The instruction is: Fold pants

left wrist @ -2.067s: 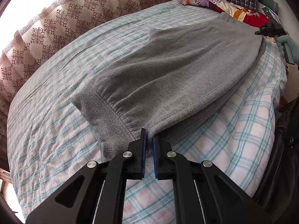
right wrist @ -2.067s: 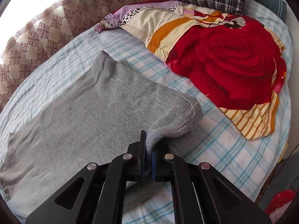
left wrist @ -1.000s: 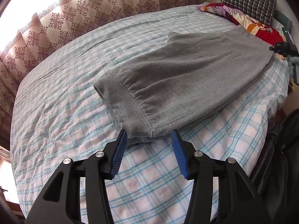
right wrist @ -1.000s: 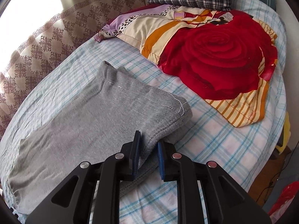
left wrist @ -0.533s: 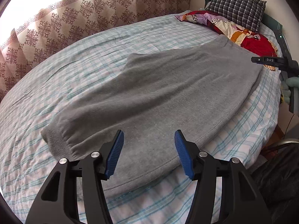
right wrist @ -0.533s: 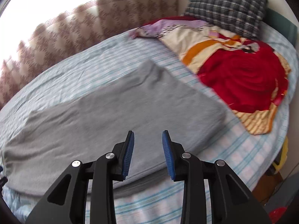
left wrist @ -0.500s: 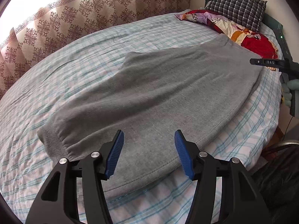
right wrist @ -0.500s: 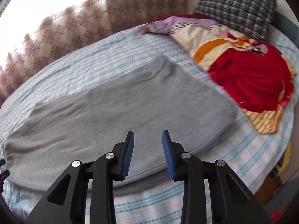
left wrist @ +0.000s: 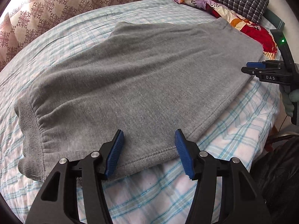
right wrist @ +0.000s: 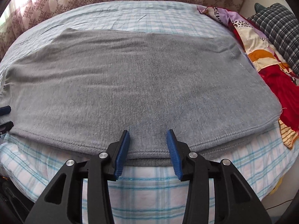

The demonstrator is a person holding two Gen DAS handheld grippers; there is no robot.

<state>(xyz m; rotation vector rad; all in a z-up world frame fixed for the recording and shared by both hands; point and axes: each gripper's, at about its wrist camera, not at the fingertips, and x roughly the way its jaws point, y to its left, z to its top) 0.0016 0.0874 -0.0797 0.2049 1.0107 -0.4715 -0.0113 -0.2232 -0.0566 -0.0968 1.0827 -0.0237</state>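
- Left wrist view: the pants (left wrist: 142,71), of grey knit fabric, are laid flat on the checked bed sheet (left wrist: 168,196), already doubled leg upon leg, with the ribbed waistband (left wrist: 30,130) at the left and the leg ends at the far right
- The left gripper (left wrist: 149,153) is held with its jaws spread wide above the near seamed edge, and nothing is pinched in it
- The right gripper (left wrist: 248,67) is seen at the far right, beside the leg end; whether it is spread cannot be told from this side
- Right wrist view: the right gripper (right wrist: 148,147) is spread over the near stitched edge of the pants (right wrist: 140,78), and no cloth is held
- A red patterned quilt (right wrist: 280,85) lies just beside the leg ends, and a checked pillow (right wrist: 280,24) behind it
- The fabric is judged soft, limp and rather thick, light enough, and not slippery; it will sag between two holds
- Both layers should be taken together at the corners of the leg end, so that the lower layer is not left behind
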